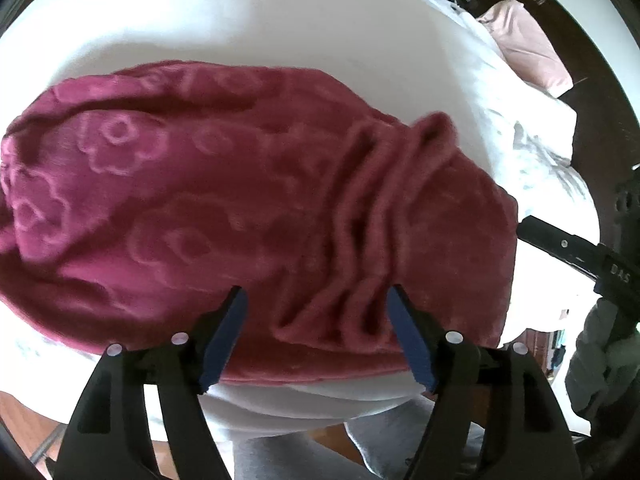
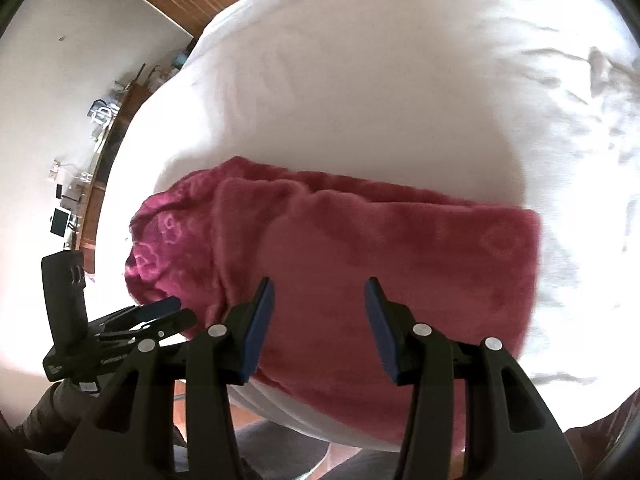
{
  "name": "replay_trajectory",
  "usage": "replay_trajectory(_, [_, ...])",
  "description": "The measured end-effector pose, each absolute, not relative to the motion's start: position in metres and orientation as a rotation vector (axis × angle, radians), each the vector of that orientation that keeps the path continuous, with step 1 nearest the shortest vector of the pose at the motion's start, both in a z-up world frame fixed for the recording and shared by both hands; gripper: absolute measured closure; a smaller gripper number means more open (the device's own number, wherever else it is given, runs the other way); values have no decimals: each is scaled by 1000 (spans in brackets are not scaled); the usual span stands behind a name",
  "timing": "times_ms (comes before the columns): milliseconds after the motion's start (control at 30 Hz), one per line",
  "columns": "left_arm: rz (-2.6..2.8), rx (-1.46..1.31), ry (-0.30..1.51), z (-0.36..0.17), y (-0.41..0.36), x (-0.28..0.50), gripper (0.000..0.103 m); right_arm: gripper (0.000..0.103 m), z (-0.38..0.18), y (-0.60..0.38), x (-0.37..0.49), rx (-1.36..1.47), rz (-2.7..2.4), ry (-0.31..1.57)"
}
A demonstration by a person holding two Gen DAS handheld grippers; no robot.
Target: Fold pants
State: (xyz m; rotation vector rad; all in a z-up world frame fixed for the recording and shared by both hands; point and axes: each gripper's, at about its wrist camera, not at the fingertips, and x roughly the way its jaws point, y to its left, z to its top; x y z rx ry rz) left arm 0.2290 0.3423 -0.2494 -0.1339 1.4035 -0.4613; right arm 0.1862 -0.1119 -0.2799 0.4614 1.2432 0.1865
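Note:
The pants (image 1: 224, 208) are dark pink fleece with an embossed flower pattern. They lie as a folded bundle on the white bed (image 1: 280, 24), with gathered ridges at their right end. My left gripper (image 1: 316, 289) hovers over the bundle's near edge, its blue pads (image 1: 224, 340) apart and holding nothing. In the right wrist view the same pants (image 2: 380, 248) stretch across the sheet. My right gripper (image 2: 319, 280) hangs open above their near edge, empty. The left gripper (image 2: 182, 308) shows at the bundle's left end.
A pink pillow (image 1: 528, 52) lies at the bed's far right corner. White crumpled bedding (image 2: 560, 100) covers the rest. A wooden shelf with small items (image 2: 100, 128) runs along the wall left of the bed. A person's grey-clad legs (image 1: 384, 440) stand against the bed's near edge.

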Motion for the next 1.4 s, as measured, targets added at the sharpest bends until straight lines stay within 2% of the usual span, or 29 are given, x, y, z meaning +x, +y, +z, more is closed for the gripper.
replay_trajectory(267, [-382,-177,1436,-274,320,212,31,55,-295,-129,189,399,240,1284])
replay_trajectory(300, [-367,-181,1438,-278,319,212,37,55,-296,-131,190,387,252,1291])
replay_trajectory(333, [-339,-186,1443,-283,320,210,60,55,-297,-132,192,373,267,1297])
replay_trajectory(367, [-296,-181,1455,-288,325,209,76,55,-298,-130,193,362,276,1299])
replay_trajectory(433, [-234,-228,1462,-295,335,207,78,55,-298,-128,197,333,307,1305])
replay_trajectory(733, [-128,-314,1430,-295,353,183,78,55,-299,-63,239,215,536,1305])
replay_trajectory(967, [-103,-316,1433,-301,346,183,73,55,-329,7,293,102,567,1329])
replay_trajectory(1167, [-108,-299,1438,-307,338,186,71,55,-364,18,317,71,527,1380])
replay_trajectory(1400, [-150,-361,1439,-314,345,188,69,51,-380,29,319,7,515,1400])
